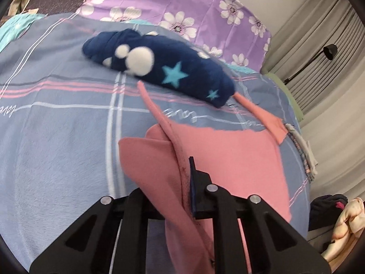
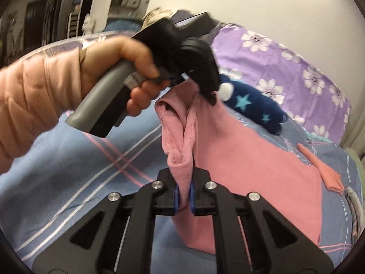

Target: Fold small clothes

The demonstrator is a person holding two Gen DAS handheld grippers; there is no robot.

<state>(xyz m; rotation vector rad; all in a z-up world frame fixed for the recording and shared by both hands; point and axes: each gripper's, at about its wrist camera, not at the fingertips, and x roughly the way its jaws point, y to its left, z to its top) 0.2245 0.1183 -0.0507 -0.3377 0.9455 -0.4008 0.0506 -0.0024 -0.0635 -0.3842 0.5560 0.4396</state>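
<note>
I am working over a bed (image 1: 57, 137) with a blue-grey checked cover of pink and white lines; the word "love" is printed on it in white script. At the far side a purple pillow (image 1: 182, 2) with white flowers is lying, and grey curtains (image 1: 324, 45) are hanging at the right. A rolled navy garment (image 1: 173, 68) with white dots and teal stars is lying across the bed, far from me. The pink top (image 2: 262, 171) is hanging from my two grippers, and its lower part is resting on the cover; its long axis is running from the held edge down toward the far right, where one sleeve (image 2: 324, 171) is pointing. My left gripper (image 1: 186, 178) is clamped on the pink edge. My right gripper (image 2: 183, 196) is also clamped on the ribbed collar. My left hand (image 2: 118, 73), in a peach quilted sleeve (image 2: 34, 96), is holding its grey handle.
</note>
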